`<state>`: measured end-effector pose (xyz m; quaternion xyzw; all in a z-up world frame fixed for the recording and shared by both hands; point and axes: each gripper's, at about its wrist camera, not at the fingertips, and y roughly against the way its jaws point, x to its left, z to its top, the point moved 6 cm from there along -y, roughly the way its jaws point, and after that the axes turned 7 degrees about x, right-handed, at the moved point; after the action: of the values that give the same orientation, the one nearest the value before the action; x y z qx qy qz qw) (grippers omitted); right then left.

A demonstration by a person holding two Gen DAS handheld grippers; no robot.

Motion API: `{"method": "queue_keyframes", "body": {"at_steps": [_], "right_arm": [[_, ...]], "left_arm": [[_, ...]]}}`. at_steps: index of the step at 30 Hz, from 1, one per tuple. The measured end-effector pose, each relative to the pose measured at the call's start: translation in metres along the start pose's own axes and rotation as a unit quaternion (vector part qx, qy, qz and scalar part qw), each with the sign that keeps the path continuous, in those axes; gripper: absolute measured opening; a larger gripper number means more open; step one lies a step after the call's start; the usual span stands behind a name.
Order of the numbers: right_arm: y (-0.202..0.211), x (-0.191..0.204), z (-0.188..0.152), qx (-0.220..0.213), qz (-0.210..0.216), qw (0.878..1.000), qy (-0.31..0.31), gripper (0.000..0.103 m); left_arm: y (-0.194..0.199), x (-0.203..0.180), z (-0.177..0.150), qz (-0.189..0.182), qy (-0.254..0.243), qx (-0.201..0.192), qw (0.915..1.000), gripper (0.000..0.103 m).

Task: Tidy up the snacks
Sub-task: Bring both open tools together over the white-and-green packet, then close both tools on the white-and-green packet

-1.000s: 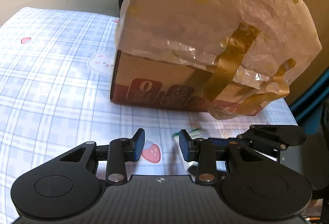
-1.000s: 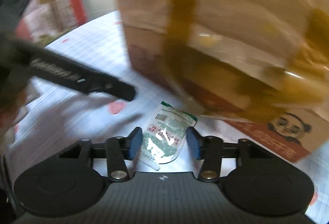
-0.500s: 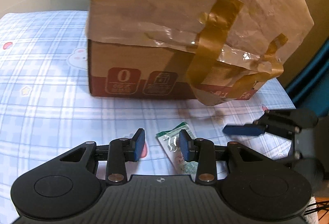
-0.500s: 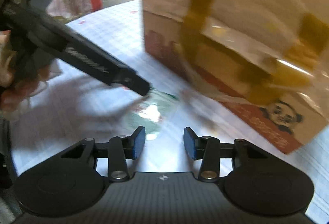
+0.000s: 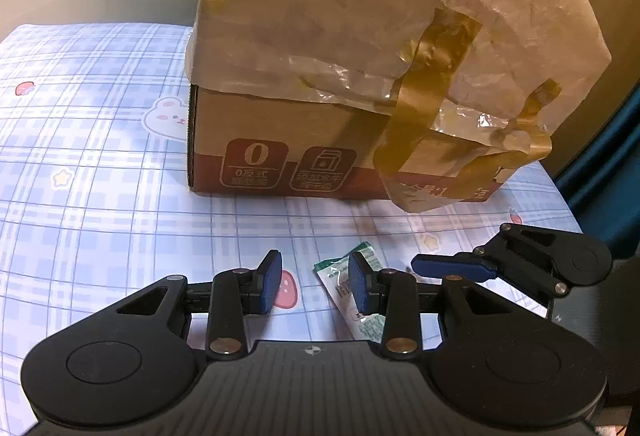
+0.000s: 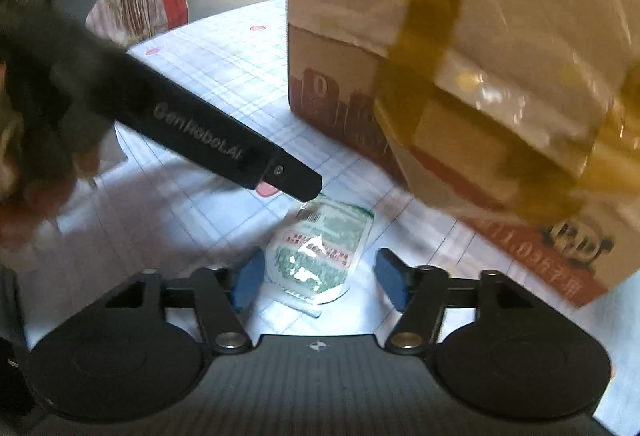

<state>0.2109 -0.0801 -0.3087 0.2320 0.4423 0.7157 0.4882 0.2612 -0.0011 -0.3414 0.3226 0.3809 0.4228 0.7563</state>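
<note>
The snack packet [image 6: 320, 256], green-and-white w/ a red band, lies flat on the checked tablecloth [image 5: 100, 196], right between the fingertips of the right gripper [image 6: 318, 278] and a bit ahead of them. The pads stand apart on either side, not pressing it; some gap on each side, the wider one on the right pad's side. The jaws have just been opening, w/ the packet between them but unclamped.

From the left wrist cam, the same packet sits just off the right finger of the left gripper [image 5: 316, 286], partly hidden behind that pad, not between the jaws. That gripper is partly parted, nothing in it. Its tip, seen from the right cam, hangs just over the packet's far-left corner; contact can't be told.

The cardboard box [image 5: 320, 140], wrapped in plastic and brown tape, stands beyond both grippers, well ahead of the packet.

Vs half a sec ago: the right cam had the packet left of the jaws, blurred; now it's centred between them. Left gripper's gap unchanged.
</note>
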Motion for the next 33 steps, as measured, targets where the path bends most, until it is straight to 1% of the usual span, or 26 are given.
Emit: {"method": "queue_keyframes", "body": {"at_steps": [1,2,3,4,5,6,7,12,14,16,17,18,20,23,26,29,32,33], "right_arm": [[0.001,-0.002,-0.001,0.002,0.004,1.000,-0.002,0.065],[0.001,-0.007,-0.003,0.003,0.013,1.000,-0.010,0.060],[0.000,-0.011,-0.004,0.003,0.018,1.000,-0.017,0.048],[0.001,-0.016,-0.006,0.003,0.020,1.000,-0.022,0.040],[0.002,-0.020,-0.008,0.003,0.018,0.999,-0.026,0.038],[0.004,-0.024,-0.010,0.003,0.017,0.999,-0.028,0.033],[0.003,-0.026,-0.010,0.004,0.017,0.999,-0.030,0.029],[0.005,-0.034,-0.010,0.006,0.009,0.999,-0.041,0.029],[0.007,-0.031,-0.007,-0.003,0.020,0.999,-0.041,0.029],[0.006,-0.024,-0.006,0.002,0.030,0.999,-0.028,0.029],[0.004,-0.022,-0.006,0.003,0.026,0.999,-0.019,0.030],[0.003,-0.021,-0.006,0.002,0.024,1.000,-0.020,0.030],[0.002,-0.025,-0.005,0.002,0.034,0.999,-0.038,0.030],[0.003,-0.024,-0.006,0.001,0.033,0.999,-0.039,0.030],[0.003,-0.023,-0.007,-0.003,0.035,0.998,-0.044,0.032],[0.003,-0.024,-0.008,-0.007,0.039,0.998,-0.050,0.033],[0.005,-0.026,-0.010,-0.009,0.044,0.998,-0.051,0.037],[0.005,-0.025,-0.010,-0.009,0.044,0.998,-0.049,0.040]], "left_arm": [[0.000,0.000,0.000,-0.001,-0.001,0.001,1.0000,0.039],[-0.001,0.000,0.000,-0.002,-0.002,0.002,1.0000,0.039],[-0.001,0.001,0.000,-0.003,-0.003,0.002,1.0000,0.039],[-0.005,0.000,0.001,-0.004,-0.004,0.003,1.0000,0.039],[-0.006,-0.001,0.001,-0.006,-0.005,0.004,1.0000,0.039],[-0.007,-0.004,0.000,-0.008,-0.008,0.006,0.9999,0.039],[-0.007,-0.006,0.000,-0.009,-0.011,0.007,0.9999,0.039],[-0.012,-0.019,-0.001,-0.004,-0.035,0.008,0.9994,0.039],[-0.012,-0.020,0.000,-0.005,-0.036,0.009,0.9993,0.039],[-0.013,-0.022,0.002,-0.005,-0.036,0.009,0.9993,0.039],[-0.014,-0.023,0.003,-0.004,-0.037,0.010,0.9993,0.039],[-0.015,-0.024,0.003,-0.002,-0.039,0.010,0.9992,0.039],[-0.020,-0.028,0.006,0.002,-0.044,0.010,0.9990,0.039],[-0.021,-0.030,0.006,0.005,-0.052,0.012,0.9985,0.039],[-0.020,-0.025,0.007,-0.016,-0.037,0.013,0.9991,0.039],[-0.019,-0.021,0.007,-0.028,-0.017,0.014,0.9994,0.036],[-0.013,-0.023,0.009,-0.035,-0.016,0.006,0.9992,0.033],[-0.009,-0.023,0.010,-0.039,-0.016,0.002,0.9991,0.032]]}}
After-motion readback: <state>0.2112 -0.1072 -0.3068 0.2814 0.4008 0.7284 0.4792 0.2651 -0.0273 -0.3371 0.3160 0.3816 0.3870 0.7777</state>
